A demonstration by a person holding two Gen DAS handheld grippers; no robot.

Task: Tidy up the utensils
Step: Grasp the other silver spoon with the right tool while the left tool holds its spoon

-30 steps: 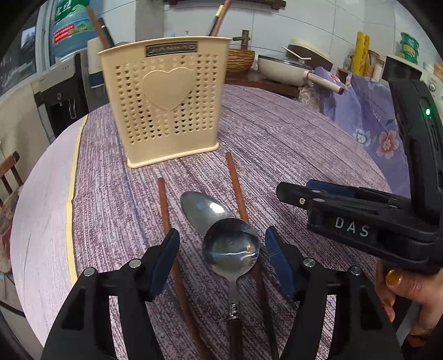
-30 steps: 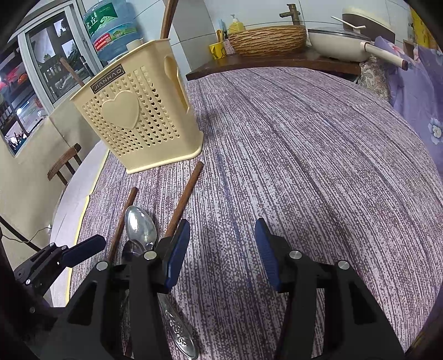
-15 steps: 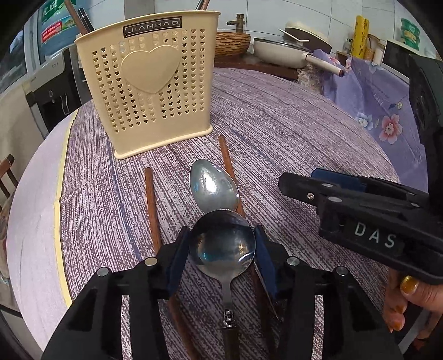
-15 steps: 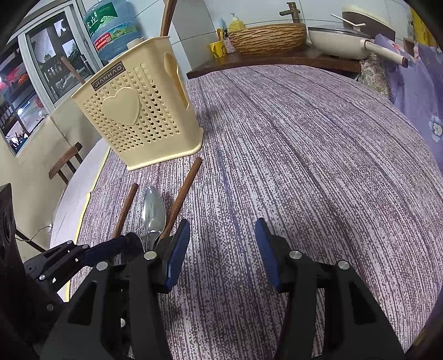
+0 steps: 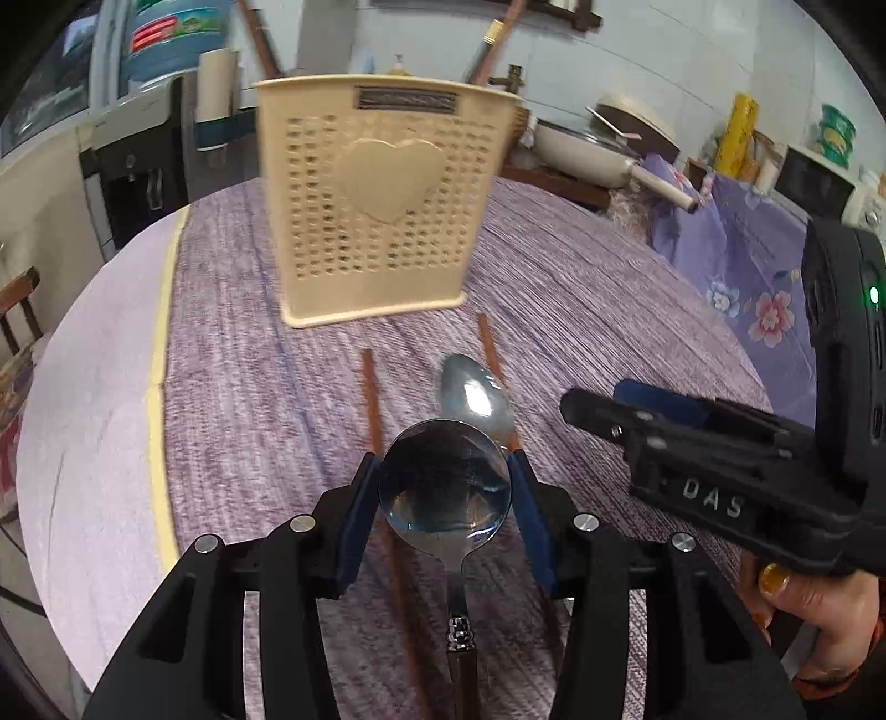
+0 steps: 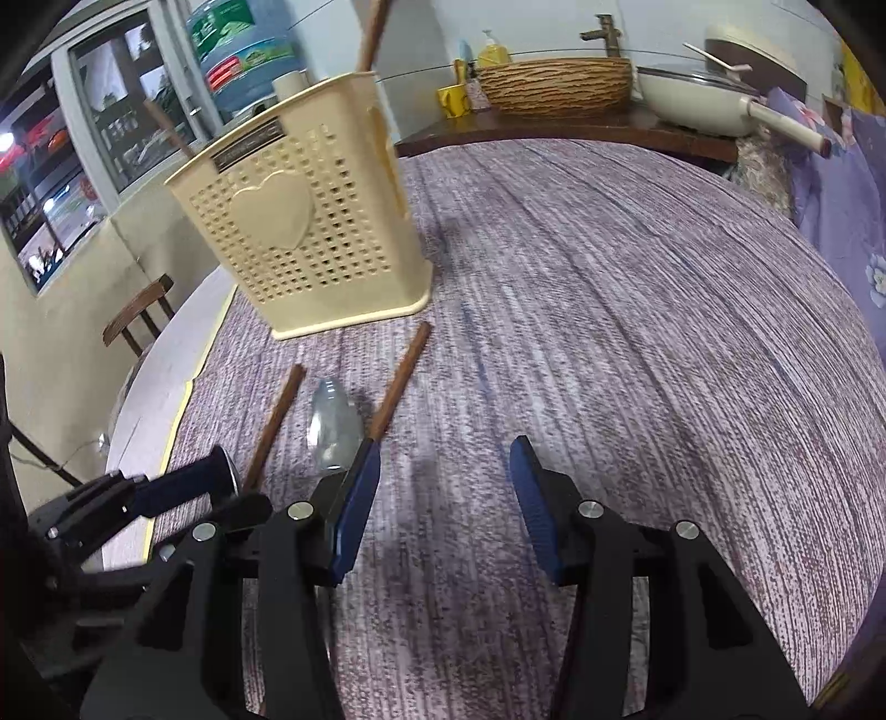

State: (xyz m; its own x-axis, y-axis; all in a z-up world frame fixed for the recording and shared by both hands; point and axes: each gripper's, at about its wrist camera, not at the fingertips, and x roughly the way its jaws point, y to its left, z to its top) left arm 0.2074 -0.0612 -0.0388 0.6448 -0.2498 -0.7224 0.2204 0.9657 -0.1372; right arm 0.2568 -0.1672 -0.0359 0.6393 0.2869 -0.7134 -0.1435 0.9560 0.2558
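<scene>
My left gripper is shut on the round bowl of a steel spoon, whose dark handle runs back between the gripper's arms. Just ahead of it, a second steel spoon lies on the purple cloth between two brown chopsticks. A cream perforated utensil holder with a heart on its front stands upright beyond them. My right gripper is open over bare cloth, to the right of the lying spoon and the chopsticks. A hand holds it at the right of the left wrist view.
The round table has a purple woven cloth; its left edge has a yellow strip. A wooden chair stands past that edge. A pan and a woven basket sit on a shelf behind. Brown sticks poke out of the holder.
The left jaws closed onto the round spoon's bowl. That gripper then shifted with the spoon, so the holder slid right in its view. The right gripper stayed almost still.
</scene>
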